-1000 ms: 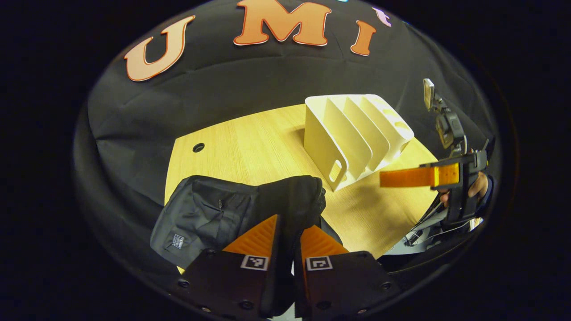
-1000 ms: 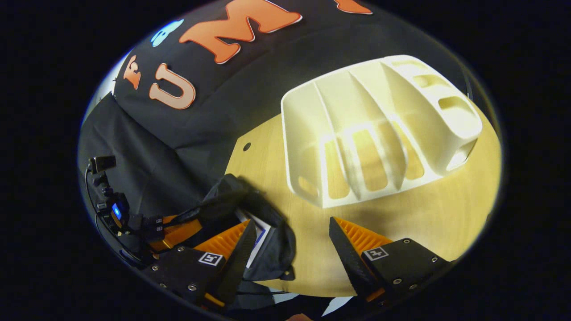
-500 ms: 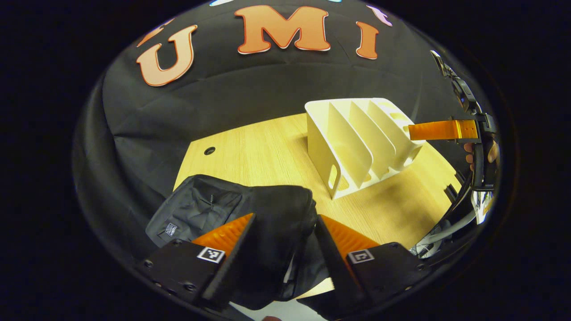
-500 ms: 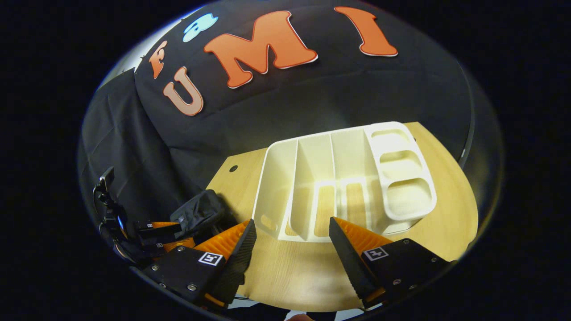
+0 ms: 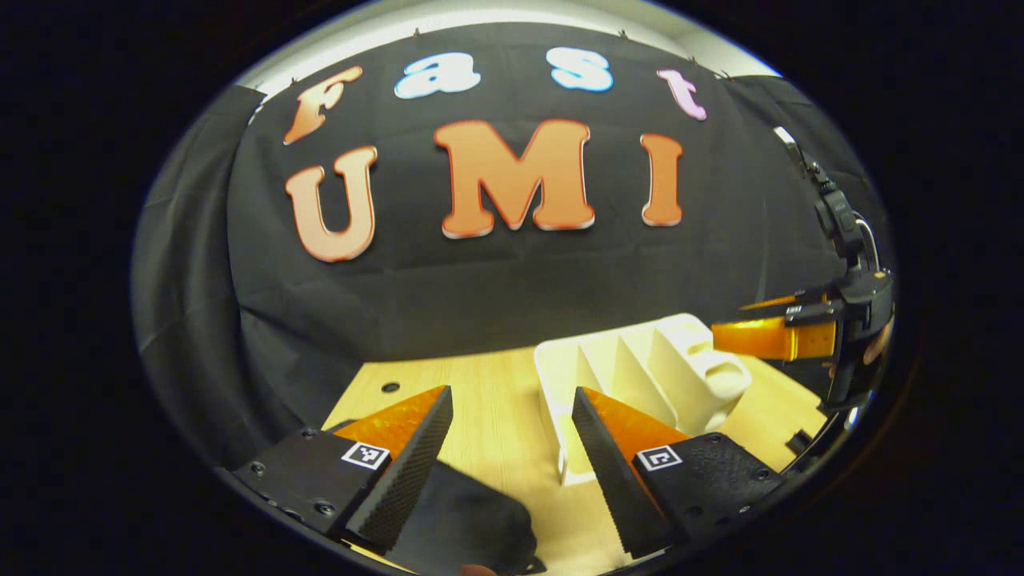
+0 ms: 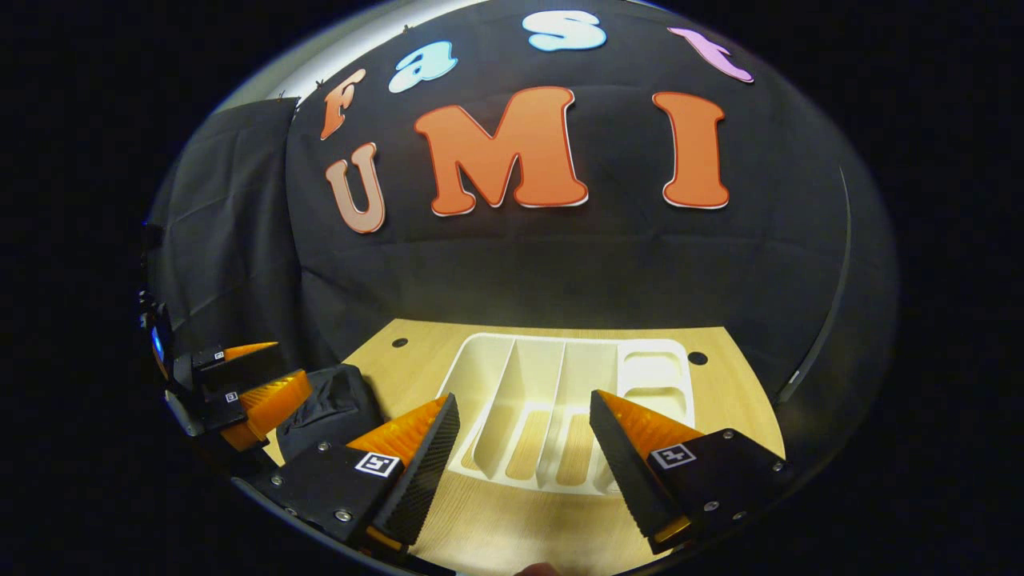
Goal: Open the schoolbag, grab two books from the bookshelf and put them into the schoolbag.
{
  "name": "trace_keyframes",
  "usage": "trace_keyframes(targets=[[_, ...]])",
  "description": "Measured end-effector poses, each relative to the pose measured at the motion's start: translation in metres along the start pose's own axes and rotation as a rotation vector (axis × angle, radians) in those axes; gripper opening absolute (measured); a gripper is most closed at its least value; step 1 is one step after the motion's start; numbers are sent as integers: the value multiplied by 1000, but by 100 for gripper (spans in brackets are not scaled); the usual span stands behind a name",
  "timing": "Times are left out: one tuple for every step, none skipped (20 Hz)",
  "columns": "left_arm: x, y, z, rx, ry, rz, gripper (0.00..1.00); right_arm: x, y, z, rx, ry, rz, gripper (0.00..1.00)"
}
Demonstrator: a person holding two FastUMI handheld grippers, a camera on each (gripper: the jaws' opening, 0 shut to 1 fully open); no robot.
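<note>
The schoolbag [image 5: 460, 520] lies low between the left gripper [image 5: 512, 456] fingers, which stand apart and hold nothing. The bookshelf [image 6: 560, 408] sits just beyond the right gripper [image 6: 524, 452], also spread and empty. Its slots look bare, so the books are probably packed already.

Readable txt/nos./brands: none could be made out.
L gripper [image 5: 510, 392] signs: 1 small b/w square marker tag [image 5: 366, 455] sat on top of each finger base, near the base's front edge; a coded pattern, not letters.
R gripper [image 6: 524, 396] signs: same kind of square code tag [image 6: 374, 463] on each finger base, also near the front edge.
Far-off L gripper in right gripper view: 2 tiny square tags on its finger bases, too small to read.
</note>
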State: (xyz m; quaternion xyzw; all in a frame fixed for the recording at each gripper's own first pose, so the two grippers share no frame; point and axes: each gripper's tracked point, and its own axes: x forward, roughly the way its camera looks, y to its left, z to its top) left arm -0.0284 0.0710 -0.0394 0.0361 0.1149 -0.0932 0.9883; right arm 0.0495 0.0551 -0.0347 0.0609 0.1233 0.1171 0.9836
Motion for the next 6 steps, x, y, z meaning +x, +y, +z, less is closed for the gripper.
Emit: trace_keyframes(targets=[[-6,-1,15,-8,-50,17,96,-4,-2,10,5,-21,-7,98],[-5,-1,27,-18,-93,30,96,-7,-3,21,8,-51,-6,98],[-6,1,42,-25,-136,51,96,-13,-4,32,0,-78,-11,98],[-7,5,53,-31,-180,74,96,-16,-7,43,-15,-113,-18,98],[-10,8,63,-35,-207,93,96,-19,-9,52,-33,-138,-30,98],[-9,14,74,-42,-230,114,96,-21,-9,58,-47,-159,-39,98]])
